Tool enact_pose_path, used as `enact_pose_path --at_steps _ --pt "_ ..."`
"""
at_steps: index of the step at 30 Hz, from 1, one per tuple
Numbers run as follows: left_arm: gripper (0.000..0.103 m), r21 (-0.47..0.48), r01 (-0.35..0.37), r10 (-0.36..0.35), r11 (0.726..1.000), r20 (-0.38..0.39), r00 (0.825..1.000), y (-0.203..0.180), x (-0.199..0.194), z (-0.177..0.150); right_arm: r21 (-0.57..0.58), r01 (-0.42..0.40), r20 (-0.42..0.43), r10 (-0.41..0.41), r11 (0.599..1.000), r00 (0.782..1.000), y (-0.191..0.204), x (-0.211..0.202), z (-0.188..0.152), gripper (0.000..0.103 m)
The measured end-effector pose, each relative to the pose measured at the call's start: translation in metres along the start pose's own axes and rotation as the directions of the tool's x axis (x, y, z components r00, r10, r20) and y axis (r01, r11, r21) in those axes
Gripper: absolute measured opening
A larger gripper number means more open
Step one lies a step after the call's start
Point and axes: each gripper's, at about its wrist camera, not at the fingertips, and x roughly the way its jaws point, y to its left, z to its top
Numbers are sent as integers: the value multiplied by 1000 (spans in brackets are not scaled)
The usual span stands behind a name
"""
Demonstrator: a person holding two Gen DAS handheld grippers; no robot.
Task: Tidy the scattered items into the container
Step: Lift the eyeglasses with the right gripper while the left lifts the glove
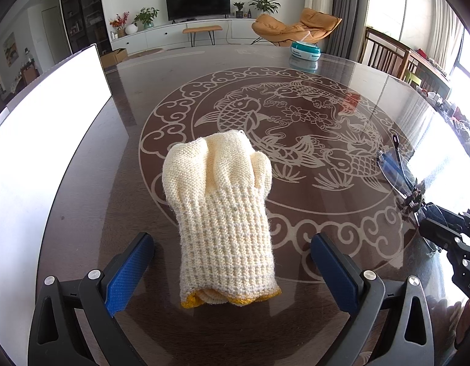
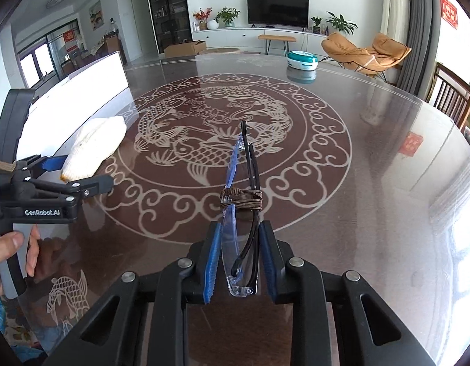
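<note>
Gripping the folded safety glasses [image 2: 239, 238] with the right gripper [image 2: 238, 262], jaws closed on the clear lens and dark temples, brown cord wound around the middle. Holding them just above the worktop [image 2: 372, 158], seemingly lifted, though contact with the glass surface hard to exclude. Keeping the left gripper [image 1: 232, 271] with jaws wide open on both sides of the knitted glove [image 1: 219, 213], pads not touching it; glove lying flat on the worktop, cuff toward the camera. Standing at the far left, a white container [image 1: 46, 140], its inside not visible from here.

Possible trouble from now: slipping of the glasses, because the grip is only on a smooth lens edge and the long end sticks out forward; catching of that end on the container wall during the carry. Also crossing of the two grippers, since the container is on the left side, past the left gripper. Closing too high on the glove may pinch only one layer.
</note>
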Motion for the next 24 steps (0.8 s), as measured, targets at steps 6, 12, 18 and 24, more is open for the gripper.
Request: enact_pose_path --at_steps 6,12,18,24 --pt "103 26 30 -29 999 -14 999 3 -2 0 -43 -7 -76 3 999 997 -8 -5 -2 38" --pt "103 120 184 -155 976 -218 963 23 1 16 -86 -55 -265 30 995 964 -11 9 25 39" --pt "103 -34 192 -193 981 -301 934 45 7 42 -90 -109 -409 63 990 910 3 36 55 55" --pt "103 73 105 -78 992 -302 950 15 18 49 -182 -91 -458 -3 979 889 15 42 68 55"
